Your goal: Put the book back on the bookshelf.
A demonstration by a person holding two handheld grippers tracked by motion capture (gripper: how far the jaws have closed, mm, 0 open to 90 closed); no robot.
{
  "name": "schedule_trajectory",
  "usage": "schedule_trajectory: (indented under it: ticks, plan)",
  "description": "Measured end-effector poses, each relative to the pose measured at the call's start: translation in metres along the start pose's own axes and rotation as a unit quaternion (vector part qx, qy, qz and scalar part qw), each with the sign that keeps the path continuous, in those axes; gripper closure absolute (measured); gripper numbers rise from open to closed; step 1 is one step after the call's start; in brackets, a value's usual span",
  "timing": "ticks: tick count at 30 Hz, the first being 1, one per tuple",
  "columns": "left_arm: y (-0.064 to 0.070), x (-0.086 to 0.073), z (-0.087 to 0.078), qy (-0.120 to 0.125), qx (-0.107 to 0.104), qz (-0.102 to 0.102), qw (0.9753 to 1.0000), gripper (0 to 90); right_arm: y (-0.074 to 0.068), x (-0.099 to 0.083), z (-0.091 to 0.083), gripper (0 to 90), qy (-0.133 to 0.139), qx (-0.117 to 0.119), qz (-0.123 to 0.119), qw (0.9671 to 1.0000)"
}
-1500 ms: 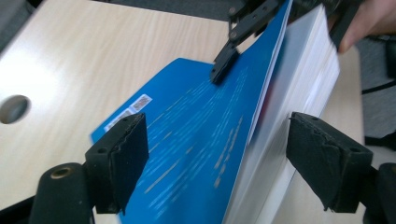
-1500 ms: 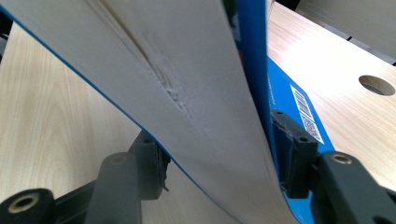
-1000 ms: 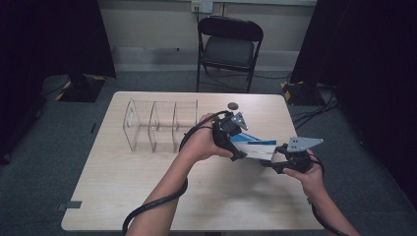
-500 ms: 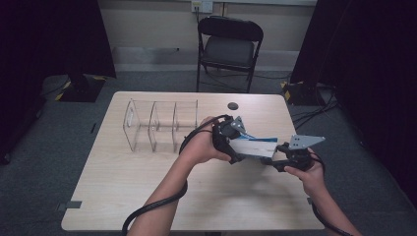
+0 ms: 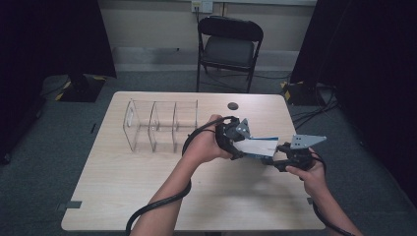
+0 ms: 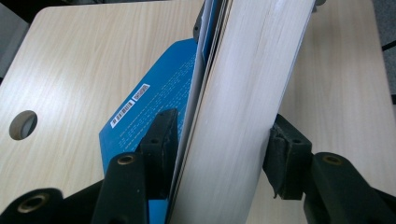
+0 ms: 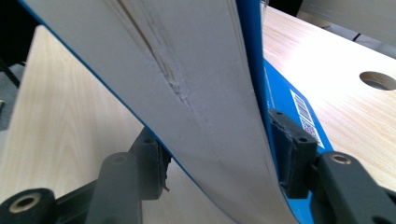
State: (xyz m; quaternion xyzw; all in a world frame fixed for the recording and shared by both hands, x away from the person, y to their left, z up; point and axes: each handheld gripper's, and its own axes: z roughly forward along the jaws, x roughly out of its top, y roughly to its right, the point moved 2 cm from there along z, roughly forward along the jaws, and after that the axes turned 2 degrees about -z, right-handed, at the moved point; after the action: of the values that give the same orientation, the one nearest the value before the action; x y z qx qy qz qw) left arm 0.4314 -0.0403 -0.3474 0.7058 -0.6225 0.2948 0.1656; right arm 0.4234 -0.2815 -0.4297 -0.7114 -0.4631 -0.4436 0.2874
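Observation:
A book with a blue cover and a pale page block hangs above the right half of the table, held between both grippers. My left gripper is shut on its left end. In the left gripper view the jaws press the book from both sides, and the blue back cover with a barcode fans out to the left. My right gripper is shut on the opposite end. In the right gripper view the jaws squeeze the curved page block.
A clear acrylic divider rack stands on the wooden table to the left of the hands. A round cable hole lies near the far edge. A black folding chair stands behind the table. A black cable trails along the left forearm.
The left gripper and its end of the book have dropped slightly toward the near side. The right gripper has barely moved, and both grips are unchanged.

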Motion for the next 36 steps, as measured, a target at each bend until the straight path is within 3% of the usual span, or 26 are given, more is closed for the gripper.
schedule_trajectory:
  ticks: [5, 10, 12, 16, 17, 18, 19, 21, 23, 27, 36]
  plan:
    - [0.002, 0.013, -0.014, -0.008, -0.016, -0.02, 0.9996, 51.8, -0.002, 0.004, -0.009, 48.6, 0.02, 0.029, 0.018, 0.9992]
    - [0.001, 0.02, -0.024, -0.014, -0.038, -0.043, 0.9983, 51.8, -0.006, 0.012, -0.016, 50.9, 0.025, 0.051, 0.022, 0.9981]
    - [0.0, 0.021, -0.024, -0.015, -0.037, -0.051, 0.9979, 51.1, -0.006, 0.015, -0.018, 51.3, 0.024, 0.06, 0.025, 0.9976]
    - [-0.003, 0.021, -0.024, 0.011, -0.024, -0.061, 0.9978, 46.0, -0.002, 0.017, -0.018, 51.8, 0.023, 0.061, 0.035, 0.9972]
    - [-0.006, 0.019, -0.024, 0.01, -0.004, -0.07, 0.9975, 38.6, 0.0, 0.017, -0.019, 52.5, 0.026, 0.061, 0.037, 0.9972]
    - [-0.006, 0.019, -0.024, 0.01, -0.004, -0.07, 0.9975, 35.1, 0.0, 0.017, -0.019, 52.5, 0.026, 0.061, 0.037, 0.9972]
    - [-0.009, 0.014, -0.026, 0.008, 0.017, -0.066, 0.9977, 32.5, 0.002, 0.018, -0.02, 53.3, 0.027, 0.058, 0.041, 0.9971]
    - [-0.014, 0.009, -0.03, 0.014, 0.035, -0.078, 0.9962, 27.5, 0.004, 0.018, -0.02, 53.9, 0.029, 0.055, 0.046, 0.997]
    - [-0.017, 0.006, -0.033, 0.013, 0.041, -0.085, 0.9955, 24.9, 0.006, 0.02, -0.021, 54.2, 0.026, 0.053, 0.04, 0.9975]
    - [-0.022, -0.007, -0.043, 0.017, 0.054, -0.121, 0.991, 21.3, 0.008, 0.021, -0.022, 54.7, 0.023, 0.055, 0.036, 0.9976]
    - [-0.021, -0.029, -0.048, 0.022, 0.059, -0.148, 0.987, 19.3, 0.014, 0.023, -0.024, 55.8, 0.022, 0.044, 0.036, 0.9982]
